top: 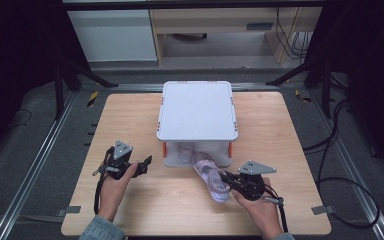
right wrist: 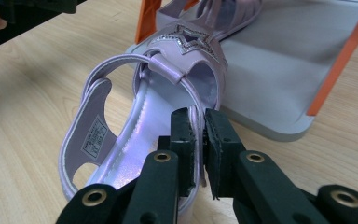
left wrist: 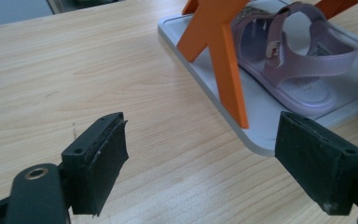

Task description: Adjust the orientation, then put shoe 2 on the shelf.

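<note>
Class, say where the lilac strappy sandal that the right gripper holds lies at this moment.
In the high view the lilac strappy sandal lies right of centre on the wooden table, its toe at the white rack's front shelf, its side edge pinched in the right gripper.

A pale lilac plastic sandal (top: 211, 178) with a glittery star on its front strap (right wrist: 189, 41) lies on the wooden table, near and right of centre. Its toe rests on the bottom shelf edge of a white rack with orange legs (top: 197, 111). A second lilac sandal (left wrist: 291, 56) lies flat on that shelf.
</note>
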`<action>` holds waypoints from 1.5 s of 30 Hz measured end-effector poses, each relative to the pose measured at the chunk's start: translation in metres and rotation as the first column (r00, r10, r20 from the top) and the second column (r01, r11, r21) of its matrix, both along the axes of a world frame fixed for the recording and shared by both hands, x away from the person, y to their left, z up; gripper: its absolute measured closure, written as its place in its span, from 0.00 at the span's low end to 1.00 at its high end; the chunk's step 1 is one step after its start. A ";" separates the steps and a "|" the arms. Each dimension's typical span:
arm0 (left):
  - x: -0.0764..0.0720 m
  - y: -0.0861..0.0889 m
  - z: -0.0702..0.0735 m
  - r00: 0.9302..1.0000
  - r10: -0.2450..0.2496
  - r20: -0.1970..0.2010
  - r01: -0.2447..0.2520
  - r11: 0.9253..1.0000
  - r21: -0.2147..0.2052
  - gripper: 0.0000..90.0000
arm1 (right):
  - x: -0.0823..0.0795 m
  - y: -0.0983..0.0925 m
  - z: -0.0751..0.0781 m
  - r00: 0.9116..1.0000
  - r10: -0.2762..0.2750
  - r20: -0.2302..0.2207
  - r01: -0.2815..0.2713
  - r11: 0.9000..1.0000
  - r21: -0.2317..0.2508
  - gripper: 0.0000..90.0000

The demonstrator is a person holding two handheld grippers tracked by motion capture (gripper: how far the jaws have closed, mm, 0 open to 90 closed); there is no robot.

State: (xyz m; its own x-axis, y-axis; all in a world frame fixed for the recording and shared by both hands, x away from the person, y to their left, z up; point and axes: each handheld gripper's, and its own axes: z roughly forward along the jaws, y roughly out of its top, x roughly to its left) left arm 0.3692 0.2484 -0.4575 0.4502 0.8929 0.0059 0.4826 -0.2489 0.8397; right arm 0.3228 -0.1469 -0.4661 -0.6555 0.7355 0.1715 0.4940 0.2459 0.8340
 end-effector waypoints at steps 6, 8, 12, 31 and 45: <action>0.004 -0.006 0.007 0.999 -0.035 -0.004 0.035 0.999 0.010 0.18 | 0.002 -0.005 0.002 0.999 -0.039 0.011 0.039 0.999 0.024 0.92; 0.005 -0.006 0.010 0.999 -0.036 -0.001 0.036 0.999 0.007 0.18 | 0.003 -0.006 0.003 0.999 -0.049 0.012 0.049 0.998 0.030 0.92; 0.009 0.000 0.022 1.000 -0.026 0.009 0.026 1.000 -0.013 0.26 | 0.005 -0.009 0.006 0.996 -0.084 0.015 0.083 0.996 0.043 0.92; 0.029 0.001 0.113 0.992 -0.057 0.114 0.060 0.998 -0.016 0.78 | 0.022 0.007 -0.001 0.966 -0.258 0.023 0.252 0.956 0.148 0.92; 0.034 -0.062 0.132 0.974 -0.191 0.121 0.194 0.981 -0.009 0.92 | 0.034 0.022 -0.009 0.935 -0.353 0.031 0.341 0.921 0.186 0.92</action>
